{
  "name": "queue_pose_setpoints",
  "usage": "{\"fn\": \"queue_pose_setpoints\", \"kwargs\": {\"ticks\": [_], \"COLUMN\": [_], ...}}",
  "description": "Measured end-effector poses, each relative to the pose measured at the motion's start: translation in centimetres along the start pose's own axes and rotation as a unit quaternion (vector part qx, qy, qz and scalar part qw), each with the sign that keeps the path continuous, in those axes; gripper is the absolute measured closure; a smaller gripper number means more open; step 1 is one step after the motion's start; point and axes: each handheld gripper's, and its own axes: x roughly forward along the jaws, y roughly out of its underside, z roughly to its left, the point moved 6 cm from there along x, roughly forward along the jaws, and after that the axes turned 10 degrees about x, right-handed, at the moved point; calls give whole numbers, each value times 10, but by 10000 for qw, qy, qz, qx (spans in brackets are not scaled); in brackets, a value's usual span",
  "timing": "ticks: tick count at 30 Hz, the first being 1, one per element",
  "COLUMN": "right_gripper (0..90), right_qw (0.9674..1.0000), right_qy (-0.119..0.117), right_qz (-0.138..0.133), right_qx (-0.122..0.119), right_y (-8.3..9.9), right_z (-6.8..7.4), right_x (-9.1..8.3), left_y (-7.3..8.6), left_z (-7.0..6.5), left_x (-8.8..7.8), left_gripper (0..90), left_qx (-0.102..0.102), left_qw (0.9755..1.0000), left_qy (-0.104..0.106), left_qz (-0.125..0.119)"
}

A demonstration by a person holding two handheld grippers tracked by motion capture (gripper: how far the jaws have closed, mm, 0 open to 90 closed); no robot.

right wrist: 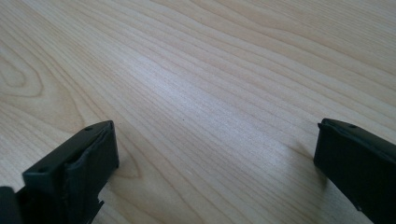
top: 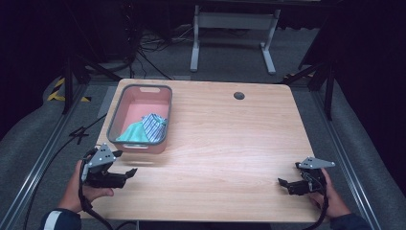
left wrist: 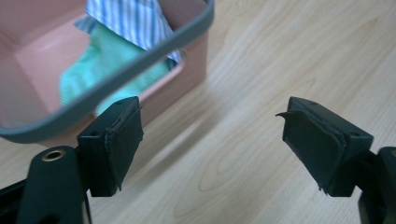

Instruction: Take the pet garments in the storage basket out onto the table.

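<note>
A pink bin with a grey rim [top: 115, 111] stands at the table's far left and holds a teal cloth [top: 131, 132] and a blue striped cloth [top: 154, 125]. The left gripper [top: 125, 173] hangs open just in front of the bin's near wall, held above the table. In the left gripper view its jaws [left wrist: 212, 140] stand wide with only bare wood between them, and the bin's rim [left wrist: 140, 60], teal cloth [left wrist: 98, 65] and striped cloth [left wrist: 133, 18] lie ahead. The right gripper [top: 283, 184] rests low near the front right edge, open, with nothing between its jaws [right wrist: 217, 163].
The light wooden table [top: 230, 139] has a round cable hole [top: 239, 96] at the back. A white desk frame [top: 234, 33] and cables stand on the floor beyond. Metal rails run along both sides of the table.
</note>
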Motion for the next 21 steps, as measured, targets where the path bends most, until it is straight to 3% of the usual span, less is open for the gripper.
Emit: {"fn": "queue_pose_setpoints", "kwargs": {"ticks": [9,11,21], "right_gripper": [2,3,3], "right_qw": [10000,10000,10000], "right_qy": [-4,-4,1], "right_qz": [-4,-3,0], "right_qx": [13,12,2], "right_y": [0,0,0], "right_z": [0,0,0], "right_x": [0,0,0], "left_y": [-27,-36,-64], "left_z": [16,22,43], "left_x": [-7,-2,10], "left_gripper": [177,173,171], "left_qx": [68,13,135], "left_qw": [10000,10000,9990], "left_qy": [-34,26,89], "left_qz": [54,90,414]}}
